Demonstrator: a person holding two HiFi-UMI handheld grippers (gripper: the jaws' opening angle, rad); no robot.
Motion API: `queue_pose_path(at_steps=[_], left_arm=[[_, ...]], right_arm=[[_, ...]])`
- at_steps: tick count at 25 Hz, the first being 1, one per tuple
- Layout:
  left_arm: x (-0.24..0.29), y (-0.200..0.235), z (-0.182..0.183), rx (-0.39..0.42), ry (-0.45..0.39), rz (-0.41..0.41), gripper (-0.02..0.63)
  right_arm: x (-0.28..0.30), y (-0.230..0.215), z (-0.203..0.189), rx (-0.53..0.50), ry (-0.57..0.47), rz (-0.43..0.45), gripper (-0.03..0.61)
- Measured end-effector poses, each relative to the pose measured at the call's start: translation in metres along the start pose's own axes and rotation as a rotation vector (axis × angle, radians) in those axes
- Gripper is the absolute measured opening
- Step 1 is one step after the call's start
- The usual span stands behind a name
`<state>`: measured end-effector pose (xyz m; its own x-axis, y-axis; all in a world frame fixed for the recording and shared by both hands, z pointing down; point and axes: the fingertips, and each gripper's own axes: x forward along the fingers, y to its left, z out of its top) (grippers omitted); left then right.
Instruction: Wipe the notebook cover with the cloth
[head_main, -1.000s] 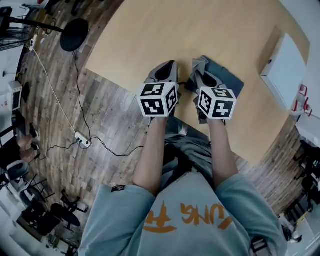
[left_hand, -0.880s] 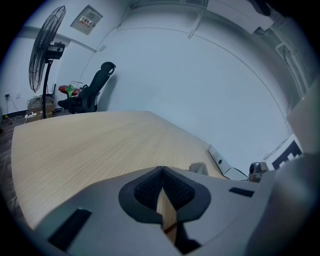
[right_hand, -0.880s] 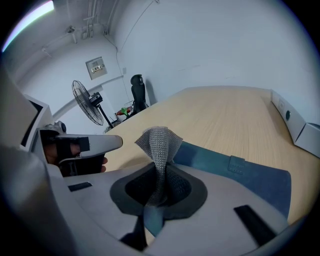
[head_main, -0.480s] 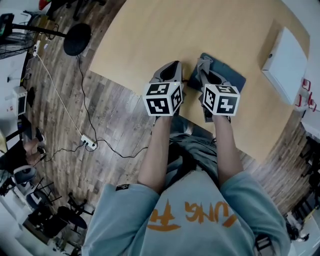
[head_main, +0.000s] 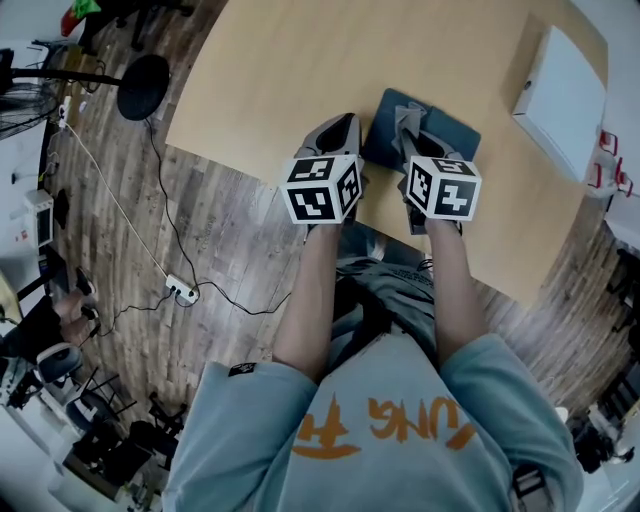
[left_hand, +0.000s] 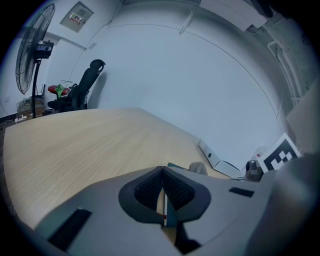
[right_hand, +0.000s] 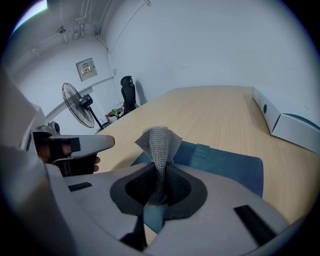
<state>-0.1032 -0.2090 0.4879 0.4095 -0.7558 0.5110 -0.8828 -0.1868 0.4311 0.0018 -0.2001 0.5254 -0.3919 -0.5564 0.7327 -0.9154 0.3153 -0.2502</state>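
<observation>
While over notebook (right_hand: 225, 167), cloth (right_hand: 159, 142) in right gripper (right_hand: 160, 190)

The cloth (head_main: 407, 114) pinched in the right tongs (head_main: 411, 126) has slid across the notebook (head_main: 452, 136). A second ago it sat at the cover's far left corner. Now it lies further in toward the middle, and a strip of blue cover is bared on its left. More of the cover's left edge shows between the two tools, and the left tongs (head_main: 346, 124), at the bench's (head_main: 270, 70) near edge, have closed up to lie just beside that edge. The head camera has swung as well, so the white box (head_main: 560, 88) by the bench's right edge sits higher in the picture.
</observation>
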Motion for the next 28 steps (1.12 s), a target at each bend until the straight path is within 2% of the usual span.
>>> queue_pose_path(at_steps=[28], left_arm=[[0.024,-0.075,-0.021,0.083,0.060,-0.140,0.017]], right_arm=[[-0.059,-0.086,-0.036,0.145,-0.053,-0.160,0.031]])
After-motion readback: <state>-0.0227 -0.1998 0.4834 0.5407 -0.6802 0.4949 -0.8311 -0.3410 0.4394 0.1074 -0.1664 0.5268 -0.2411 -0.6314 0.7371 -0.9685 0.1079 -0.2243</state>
